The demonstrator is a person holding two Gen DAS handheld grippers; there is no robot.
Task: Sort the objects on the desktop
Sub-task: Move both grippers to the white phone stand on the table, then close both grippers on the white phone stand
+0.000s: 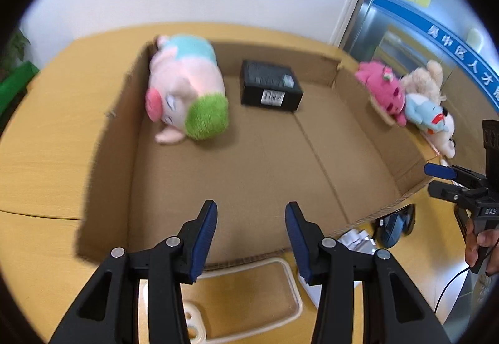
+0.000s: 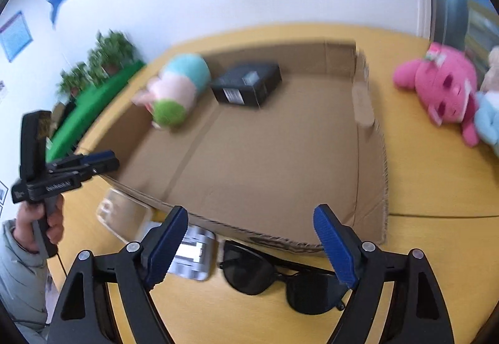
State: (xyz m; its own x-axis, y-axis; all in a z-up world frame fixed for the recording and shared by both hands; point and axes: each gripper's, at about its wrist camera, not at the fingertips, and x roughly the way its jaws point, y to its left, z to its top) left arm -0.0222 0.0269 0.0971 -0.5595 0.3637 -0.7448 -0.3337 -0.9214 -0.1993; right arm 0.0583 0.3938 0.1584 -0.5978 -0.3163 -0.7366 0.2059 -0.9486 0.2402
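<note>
Jaws of right gripper spread wide and empty above sunglasses, probably for boxing in cardboard tray; left gripper likewise open, empty.

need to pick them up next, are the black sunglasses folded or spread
Cannot tell for sure: the black sunglasses lie lenses-forward on the yellow wooden table, temples hidden.

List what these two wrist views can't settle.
- Silver item, right wrist view: motion blur and the right gripper finger in front; can't identify it.
- Label on black box, both views: too blurred to read.
- Sunglasses, left wrist view: mostly behind the cardboard tray wall.
- White frame, left wrist view: ends behind the left gripper.
- Blue toy, right wrist view: cut by the edge.
</note>
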